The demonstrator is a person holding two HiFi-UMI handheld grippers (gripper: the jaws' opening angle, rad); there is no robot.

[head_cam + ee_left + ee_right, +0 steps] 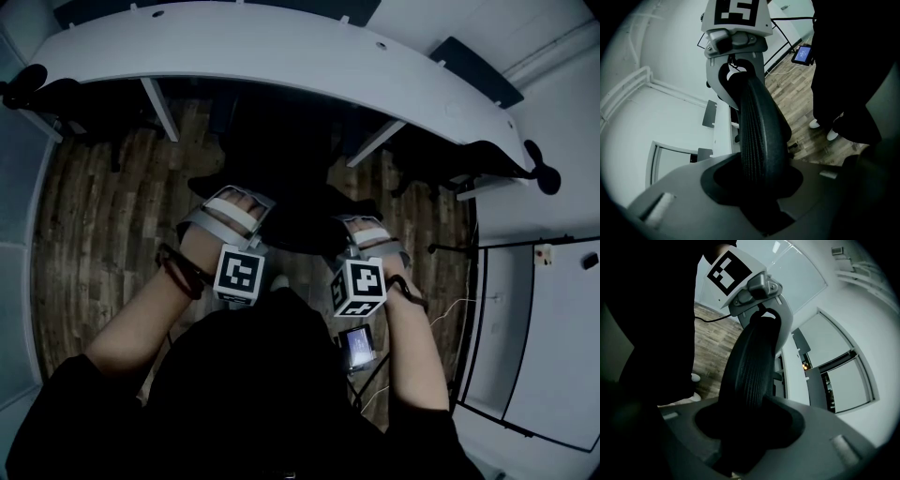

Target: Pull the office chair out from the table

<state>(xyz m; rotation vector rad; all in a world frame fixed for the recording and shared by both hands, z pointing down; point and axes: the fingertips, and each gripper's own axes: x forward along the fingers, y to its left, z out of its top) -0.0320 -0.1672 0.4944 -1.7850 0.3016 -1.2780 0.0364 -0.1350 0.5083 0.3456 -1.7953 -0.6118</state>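
Note:
A black office chair [292, 202] stands on the wood floor just in front of the curved white table [281, 47]. Its mesh back's top edge [759, 126] runs between both pairs of jaws. My left gripper [234, 202] is shut on the left part of that edge, and my right gripper [367, 230] is shut on the right part. In the left gripper view the left gripper [759, 187] clamps the rim, with the right gripper [736, 51] at its far end. In the right gripper view the right gripper [745, 427] clamps the rim [747, 366], and the left gripper [759, 291] shows beyond.
White table legs [159, 108] [375, 141] flank the chair. More dark chairs sit under the table's left end [56, 103] and right end [469, 159]. A small lit screen [356, 345] with cables is by my right side. A glass partition [544, 328] closes the right.

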